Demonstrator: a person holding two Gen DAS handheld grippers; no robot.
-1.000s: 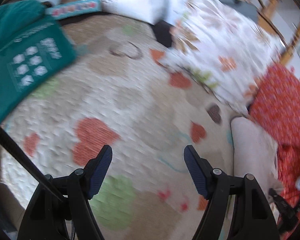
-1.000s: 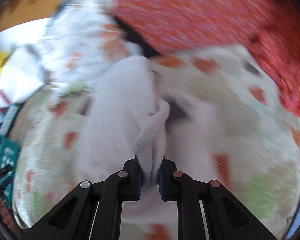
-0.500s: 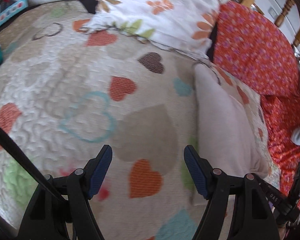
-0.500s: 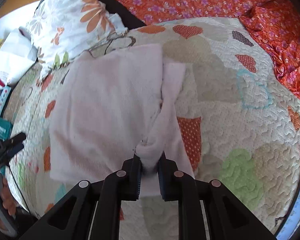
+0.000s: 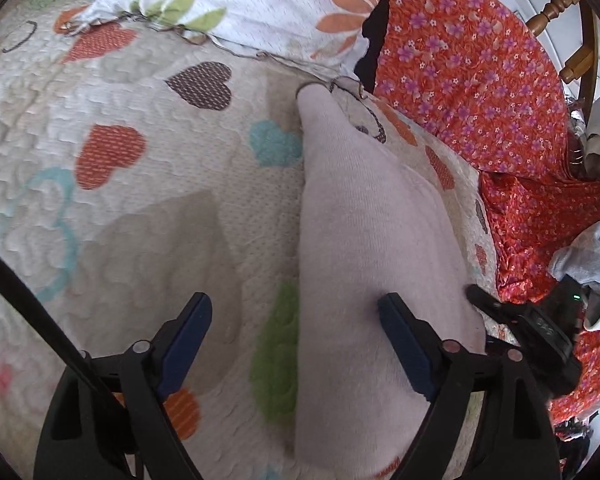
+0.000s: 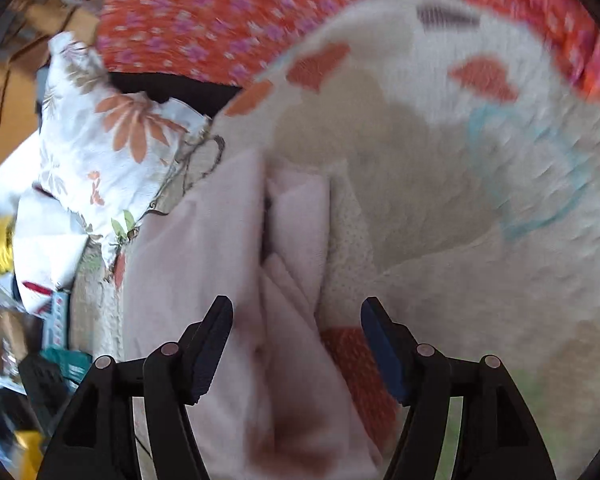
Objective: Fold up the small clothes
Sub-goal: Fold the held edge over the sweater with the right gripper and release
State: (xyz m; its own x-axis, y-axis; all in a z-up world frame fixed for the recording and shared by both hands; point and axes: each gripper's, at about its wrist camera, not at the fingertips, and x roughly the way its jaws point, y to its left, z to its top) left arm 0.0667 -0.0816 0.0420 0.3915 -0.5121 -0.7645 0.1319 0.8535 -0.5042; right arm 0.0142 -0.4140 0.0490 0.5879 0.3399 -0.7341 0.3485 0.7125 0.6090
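Both claws are standing with their jaws apart, gripping nothing.

From the left wrist camera, the left gripper (image 5: 294, 320) is hovering low over the near end of the pale pink, soft knit garment (image 5: 372, 216), which is lying flat on the cream quilted bedspread with coloured hearts (image 5: 112, 184). One blue-padded finger is sitting over bare quilt and the other over the pink cloth, so the garment's long left edge is running between them. The cloth is looking smooth here, a long panel stretching away towards the white pillow with orange flowers (image 5: 260, 4) and lying beside the orange floral fabric (image 5: 480, 80). The likely trouble from here is that a closing pinch catches quilt along with the garment, or takes only one layer, so the fold drags crooked.

From the right wrist camera, which is blurred, the right gripper (image 6: 296, 320) is hanging wide open above the same pink garment, where a narrower strip is lying doubled over the wider panel with a dark crease between them. That folded strip is looking loose and slightly rumpled near the fingers; left unheld, it may be springing back open or bunching when the other side is lifted. Whether the layers are lined up at the far end is too smeared to tell.
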